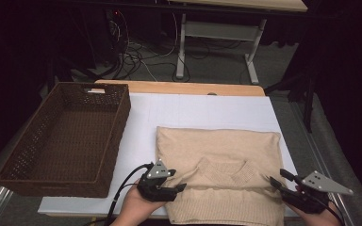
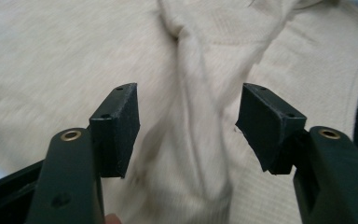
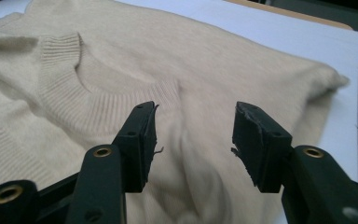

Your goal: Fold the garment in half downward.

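Observation:
A beige knit sweater (image 1: 217, 155) lies folded on the white mat (image 1: 193, 110), its ribbed collar (image 1: 226, 172) facing up near the front edge. My left gripper (image 1: 182, 187) sits at the sweater's near left edge and points right across it. Its jaws stand open in the left gripper view (image 2: 189, 123), with a raised fold of the sweater (image 2: 200, 140) between them and clear of both pads. My right gripper (image 1: 277, 177) is at the near right edge, pointing left. It is open too (image 3: 193, 140), over a soft ridge of sweater (image 3: 191, 177) just below the collar (image 3: 98, 102).
A brown wicker basket (image 1: 122, 127) stands at the left of the table and partly overhangs its edge. The mat covers a wooden tabletop (image 1: 179, 88). Beyond it are a desk frame (image 1: 217, 33) and cables (image 1: 136, 56) on the floor.

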`<state>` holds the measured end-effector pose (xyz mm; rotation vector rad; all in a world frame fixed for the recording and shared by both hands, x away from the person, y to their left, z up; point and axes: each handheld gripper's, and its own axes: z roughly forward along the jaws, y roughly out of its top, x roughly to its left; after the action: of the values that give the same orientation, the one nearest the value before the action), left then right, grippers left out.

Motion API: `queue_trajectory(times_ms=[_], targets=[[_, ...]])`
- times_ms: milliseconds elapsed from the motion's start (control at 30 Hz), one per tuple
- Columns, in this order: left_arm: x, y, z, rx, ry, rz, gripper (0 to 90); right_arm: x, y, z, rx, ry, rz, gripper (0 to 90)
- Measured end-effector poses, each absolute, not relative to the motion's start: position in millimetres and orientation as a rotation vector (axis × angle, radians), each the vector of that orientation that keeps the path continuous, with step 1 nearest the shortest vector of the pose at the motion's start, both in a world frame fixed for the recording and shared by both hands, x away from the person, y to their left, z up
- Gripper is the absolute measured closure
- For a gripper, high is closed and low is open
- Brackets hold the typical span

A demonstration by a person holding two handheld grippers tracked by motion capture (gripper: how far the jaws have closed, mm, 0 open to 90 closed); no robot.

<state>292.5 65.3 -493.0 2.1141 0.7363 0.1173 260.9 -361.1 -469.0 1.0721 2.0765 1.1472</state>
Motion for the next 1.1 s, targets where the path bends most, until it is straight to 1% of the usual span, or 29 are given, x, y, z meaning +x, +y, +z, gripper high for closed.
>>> queue_trajectory(times_ms=[33, 233, 333, 367, 467, 500, 733, 867, 1100], targets=[[294.4, 60.9, -491.3, 2.113, 0.73, 0.121, 48.3, 265.8, -356.2, -467.7, 1.061, 2.093, 1.137, 53.3], [312.6, 40.1, -498.6, 2.186, 0.76, 0.074, 63.1, 297.5, -335.7, -477.2, 1.088, 2.199, 1.052, 60.9], [315.0, 40.2, -504.8, 2.187, 0.788, 0.059, 73.9, 302.7, -331.1, -487.7, 1.112, 2.254, 1.038, 64.1], [314.2, 41.3, -505.3, 2.181, 0.788, 0.064, 76.9, 302.4, -329.4, -491.0, 1.103, 2.26, 1.035, 67.1], [310.3, 43.6, -504.7, 2.177, 0.772, 0.063, 79.0, 299.1, -328.4, -496.6, 1.069, 2.259, 1.026, 83.0], [308.3, 44.1, -504.1, 2.174, 0.771, 0.065, 79.0, 297.2, -329.1, -496.0, 1.06, 2.248, 1.033, 84.9], [291.5, 50.8, -496.5, 2.153, 0.722, 0.075, 79.1, 272.0, -336.4, -486.1, 1.001, 2.175, 1.131, 86.3], [279.7, 53.1, -497.3, 2.193, 0.685, 0.091, 79.0, 255.2, -341.0, -484.0, 0.981, 2.161, 1.166, 87.2], [262.8, 55.1, -502.4, 2.211, 0.649, 0.083, 78.8, 232.1, -348.4, -494.9, 0.98, 2.195, 1.19, 88.0]])
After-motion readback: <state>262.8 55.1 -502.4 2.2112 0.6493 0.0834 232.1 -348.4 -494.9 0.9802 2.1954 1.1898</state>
